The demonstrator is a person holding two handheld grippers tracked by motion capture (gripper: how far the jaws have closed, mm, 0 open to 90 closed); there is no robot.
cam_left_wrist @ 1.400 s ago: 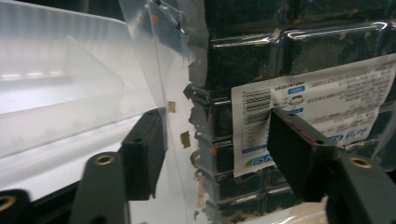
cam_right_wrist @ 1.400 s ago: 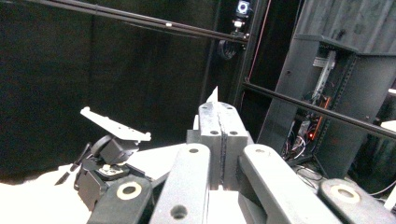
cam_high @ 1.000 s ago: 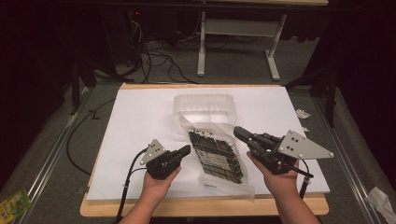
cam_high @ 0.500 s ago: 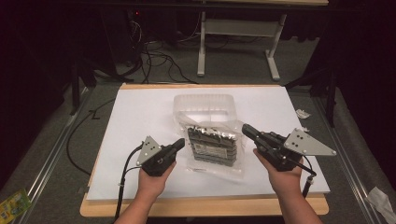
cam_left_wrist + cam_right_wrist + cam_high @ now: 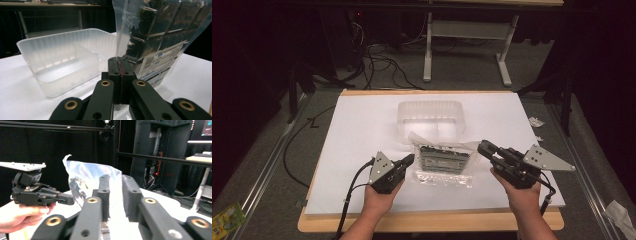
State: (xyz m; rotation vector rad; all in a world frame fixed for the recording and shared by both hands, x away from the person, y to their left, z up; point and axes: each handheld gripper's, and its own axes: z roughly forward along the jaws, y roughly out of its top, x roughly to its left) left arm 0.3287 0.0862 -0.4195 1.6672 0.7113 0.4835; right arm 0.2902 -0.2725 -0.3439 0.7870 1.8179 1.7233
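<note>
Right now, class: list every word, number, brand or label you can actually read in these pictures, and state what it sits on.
Nothing can be read as words or numbers.
White printed label with barcodes on the clear plastic bag of black parts: too small and blurred to read.
Green and yellow packet on the floor: print too small to read.
Translucent plastic two-compartment tray: no text seen.

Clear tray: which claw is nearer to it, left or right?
Left, narrowly. The left claw is shut on the near-left edge of the bag, just short of the clear tray. The right claw sits open at the bag's right edge, slightly farther off.
</note>
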